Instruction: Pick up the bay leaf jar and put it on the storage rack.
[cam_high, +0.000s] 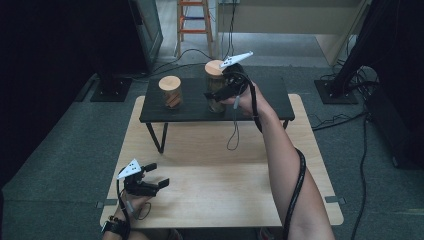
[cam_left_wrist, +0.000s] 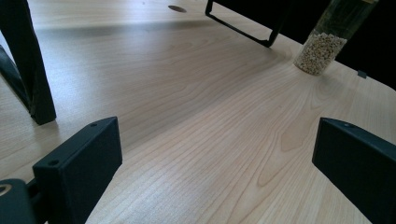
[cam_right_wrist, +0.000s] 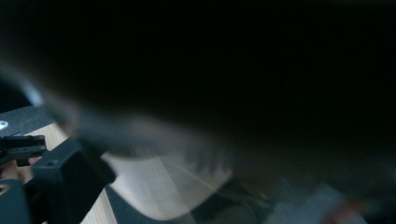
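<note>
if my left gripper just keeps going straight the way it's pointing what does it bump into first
Probably nothing soon: the left gripper, jaws open, points across bare wooden table. Farther along that line stands a glass jar of grains, slightly to one side; depth is hard to judge.

**Right arm stretched far, left hand low and near**

The left hand (cam_high: 131, 196) sits at the near left, forearm entering from the bottom edge with a dark band at the wrist. Its left gripper (cam_high: 159, 176) points right, level and low, jaws spread wide with nothing between them.

The right arm (cam_high: 287, 165) reaches from the near right diagonally to the far centre, elbow almost straight, a cable running along it. The right gripper (cam_high: 212, 96) points left, raised, its grey plate tilted on top. Its jaws stand wide; its own view is blurred.
</note>
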